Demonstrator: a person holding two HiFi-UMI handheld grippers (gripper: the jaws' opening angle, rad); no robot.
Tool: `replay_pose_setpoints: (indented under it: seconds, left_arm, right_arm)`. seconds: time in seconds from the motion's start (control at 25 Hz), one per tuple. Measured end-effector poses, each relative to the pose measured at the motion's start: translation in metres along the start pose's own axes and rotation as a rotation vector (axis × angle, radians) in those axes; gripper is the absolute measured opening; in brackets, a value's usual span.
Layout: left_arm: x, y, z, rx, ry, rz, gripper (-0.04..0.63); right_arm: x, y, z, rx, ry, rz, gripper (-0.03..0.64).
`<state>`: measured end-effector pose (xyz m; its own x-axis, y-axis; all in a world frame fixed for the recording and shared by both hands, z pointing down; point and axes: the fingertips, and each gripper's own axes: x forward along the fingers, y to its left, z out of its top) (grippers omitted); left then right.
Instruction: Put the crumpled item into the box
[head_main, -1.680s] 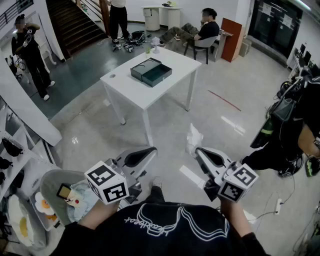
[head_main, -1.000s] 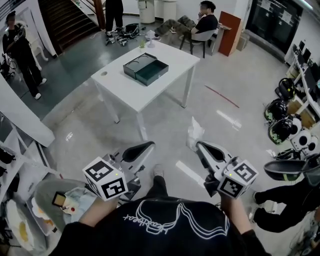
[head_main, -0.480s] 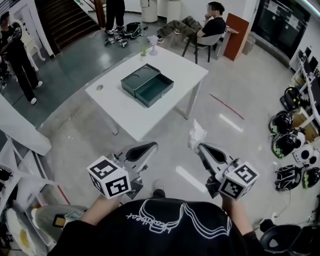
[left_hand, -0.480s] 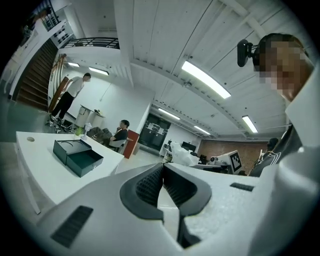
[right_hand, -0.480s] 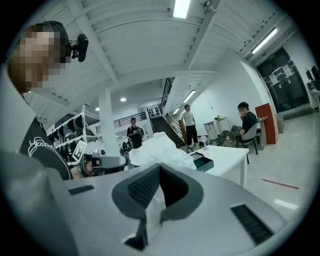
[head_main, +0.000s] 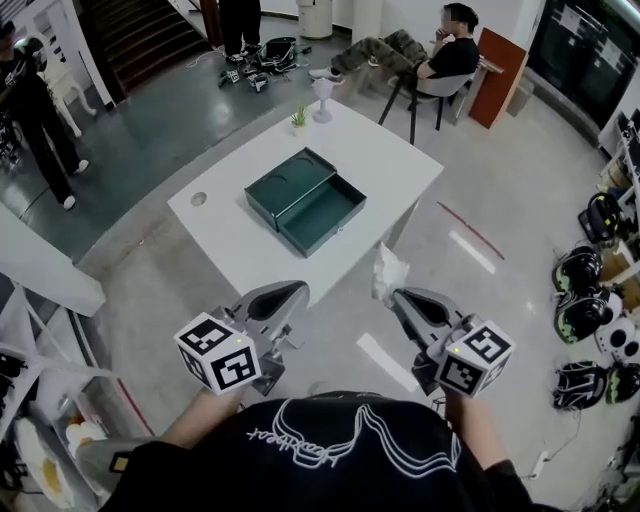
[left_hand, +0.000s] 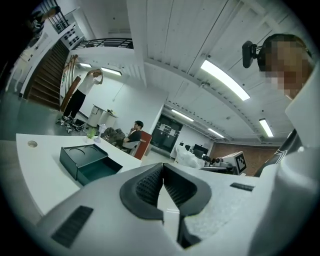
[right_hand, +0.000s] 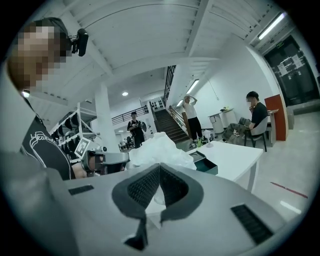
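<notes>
Two grippers (head_main: 290, 291) (head_main: 398, 296), one table (head_main: 395, 165), one box (head_main: 305, 200), one crumpled item (head_main: 388, 270) and three bystanders (head_main: 35, 100) (head_main: 240, 15) (head_main: 455, 55) are counted, lol.

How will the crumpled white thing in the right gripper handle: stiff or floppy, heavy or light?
Likely light: the crumpled white item stands upright from a pinch at its base by the right gripper. Its creased folds suggest thin, easily squashed material, unlikely to roll in the box.
</notes>
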<state>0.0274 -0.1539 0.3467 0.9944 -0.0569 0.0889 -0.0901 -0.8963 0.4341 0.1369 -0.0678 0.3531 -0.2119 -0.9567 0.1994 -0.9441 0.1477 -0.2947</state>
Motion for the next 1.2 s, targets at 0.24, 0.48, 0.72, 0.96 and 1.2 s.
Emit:
replay_pose_setpoints:
  seconds: [0.24,0.48,0.72,0.96,1.2]
  left_arm:
    - [0.019,0.031,0.006,0.037,-0.004,0.069,0.006]
    - [0.048,0.065,0.019,0.016,-0.038,0.181,0.006]
    - [0.075,0.101,0.037,0.006,-0.081,0.300,0.006]
    - [0.083,0.133,0.041,-0.015,-0.117,0.425,0.006]
    - [0.075,0.161,0.034,-0.058,-0.170,0.539,0.006]
  right_arm:
    - [0.034,-0.033,0.011,-0.028,0.038,0.056,0.003]
    - [0.081,-0.082,0.023,-0.063,0.115,0.147,0.003]
    - [0.145,-0.122,0.030,-0.153,0.236,0.273,0.003]
    - [0.202,-0.140,0.017,-0.296,0.354,0.404,0.003]
    - [0.256,-0.156,-0.019,-0.459,0.503,0.524,0.003]
